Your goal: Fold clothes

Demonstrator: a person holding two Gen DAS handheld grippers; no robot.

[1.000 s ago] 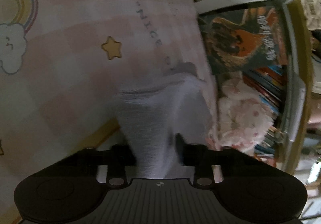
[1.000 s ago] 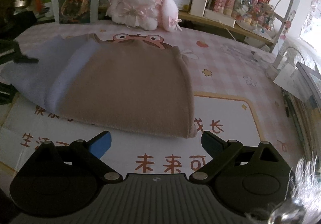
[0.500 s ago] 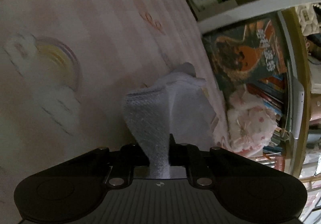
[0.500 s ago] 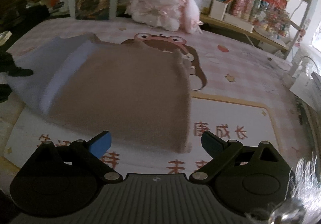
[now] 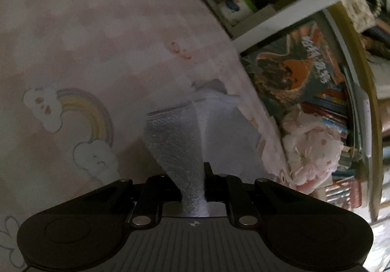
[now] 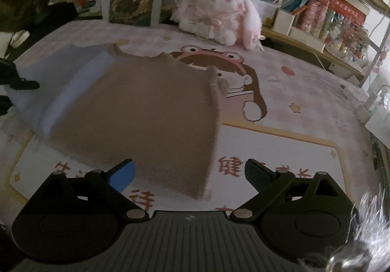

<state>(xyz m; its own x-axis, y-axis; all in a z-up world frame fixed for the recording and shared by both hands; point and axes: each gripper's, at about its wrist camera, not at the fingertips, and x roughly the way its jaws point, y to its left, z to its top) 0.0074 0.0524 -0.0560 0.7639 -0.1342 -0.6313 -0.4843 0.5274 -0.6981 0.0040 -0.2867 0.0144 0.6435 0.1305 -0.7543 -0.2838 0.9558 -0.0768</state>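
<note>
Left wrist view: the left gripper (image 5: 193, 183) was closed tight on a bunched edge of the pale lavender cloth (image 5: 178, 150), which rose from the pinch and fanned out toward the printed mat (image 5: 73, 52) covering the worktop. The hold was probably taken at an edge so that this layer could be drawn over or pulled flat; which edge of the garment it was cannot be told from this view.

Right wrist view: the right gripper (image 6: 189, 172) stood wide open and held nothing, hovering just short of the near hem of the brown garment (image 6: 146, 111). That garment lay flat on the mat (image 6: 304, 106), partly overlapping the lavender cloth (image 6: 48, 76), whose bare part showed along the garment's left side. At the far left edge of this view a dark shape, apparently the other gripper, met the lavender cloth.

The open stance over the near hem suggested readiness to take a second hold, so that both ends could be lifted together for a fold. A plush toy (image 6: 219, 13) and a bookshelf (image 6: 316, 3) stood beyond the mat, well apart from the clothes.
</note>
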